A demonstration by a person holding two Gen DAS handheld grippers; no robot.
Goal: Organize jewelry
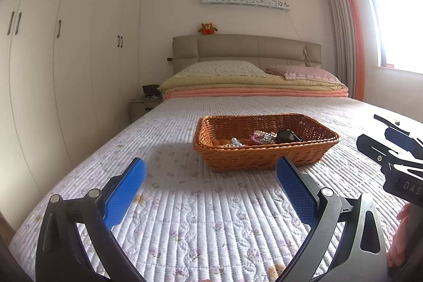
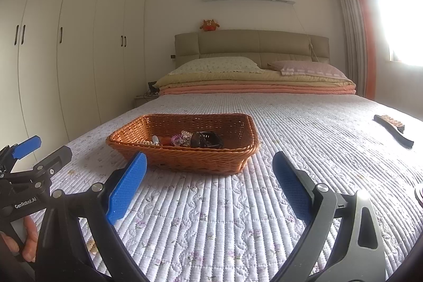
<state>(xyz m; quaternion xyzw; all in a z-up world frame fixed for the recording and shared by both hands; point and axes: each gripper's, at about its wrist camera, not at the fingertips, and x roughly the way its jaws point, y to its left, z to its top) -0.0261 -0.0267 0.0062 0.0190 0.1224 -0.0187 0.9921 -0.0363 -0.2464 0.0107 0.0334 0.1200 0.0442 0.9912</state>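
A brown wicker basket point(image 1: 264, 157) sits on the quilted bed, also in the right wrist view point(image 2: 185, 157). Inside it lie mixed jewelry pieces point(image 1: 260, 138), a dark hair claw point(image 1: 286, 136) and pale beads; the right wrist view shows the same pile point(image 2: 185, 139). My left gripper point(image 1: 211, 171) is open and empty, just short of the basket's near side. My right gripper point(image 2: 210, 167) is open and empty, near the basket's right front corner. Each gripper shows at the edge of the other's view.
A dark brush point(image 2: 394, 130) lies on the quilt at the right. Folded blankets and two pillows point(image 1: 253, 81) sit at the bed's head. White wardrobes point(image 1: 66, 57) line the left wall. A nightstand point(image 1: 144, 105) stands beside the bed.
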